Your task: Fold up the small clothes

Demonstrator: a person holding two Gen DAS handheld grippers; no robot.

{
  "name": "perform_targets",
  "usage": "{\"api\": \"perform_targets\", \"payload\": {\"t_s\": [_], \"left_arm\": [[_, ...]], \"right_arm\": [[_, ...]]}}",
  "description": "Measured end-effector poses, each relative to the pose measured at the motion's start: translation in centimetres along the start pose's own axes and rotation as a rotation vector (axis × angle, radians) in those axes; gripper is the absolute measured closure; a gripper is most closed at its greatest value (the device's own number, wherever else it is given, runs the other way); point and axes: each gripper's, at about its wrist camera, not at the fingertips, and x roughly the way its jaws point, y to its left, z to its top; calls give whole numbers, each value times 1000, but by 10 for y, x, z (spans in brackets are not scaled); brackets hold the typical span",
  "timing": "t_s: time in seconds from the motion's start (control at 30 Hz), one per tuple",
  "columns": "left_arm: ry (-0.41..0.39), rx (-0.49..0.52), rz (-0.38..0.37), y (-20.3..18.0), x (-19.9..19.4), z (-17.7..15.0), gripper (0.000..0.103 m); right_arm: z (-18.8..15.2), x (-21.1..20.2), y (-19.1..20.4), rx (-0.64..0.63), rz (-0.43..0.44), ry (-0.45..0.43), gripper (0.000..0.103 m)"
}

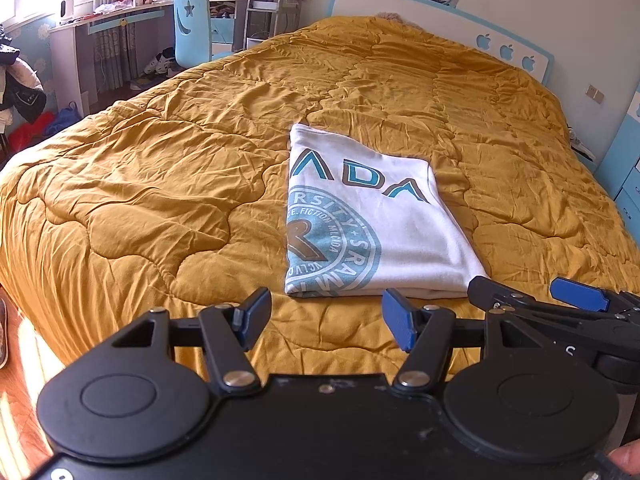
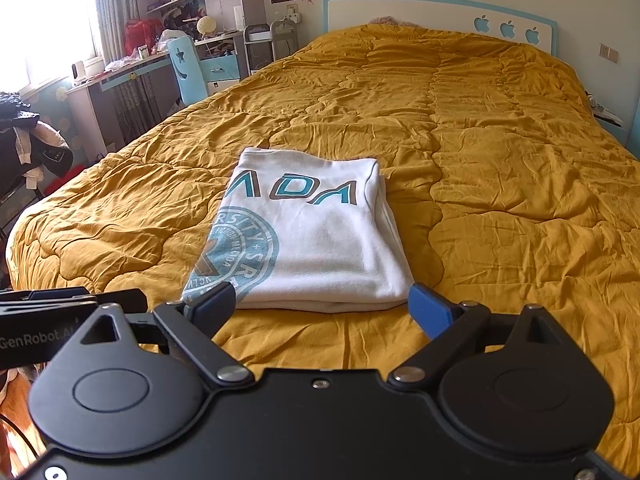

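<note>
A white T-shirt with a teal round print and teal letters lies folded into a neat rectangle on the mustard quilt. My left gripper hovers just short of the shirt's near edge, open, nothing between its blue pads. In the right wrist view the same folded T-shirt lies straight ahead. My right gripper stands open at its near edge, apart from the cloth as far as I can tell. The right gripper also shows at the right of the left wrist view, and the left gripper's body at the left of the right wrist view.
The mustard quilt covers a wide bed with a white and blue headboard at the far end. A desk, a blue chair and hanging coats stand left of the bed. A blue cabinet stands at the right.
</note>
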Motion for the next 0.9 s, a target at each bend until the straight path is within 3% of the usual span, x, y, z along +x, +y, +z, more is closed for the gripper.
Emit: {"api": "perform_targets", "payload": {"t_s": [0.9], "left_arm": [[2,0,4,0,-1,0,38]], "right_arm": [[-1,-1,0,3,-2,1,8]]}}
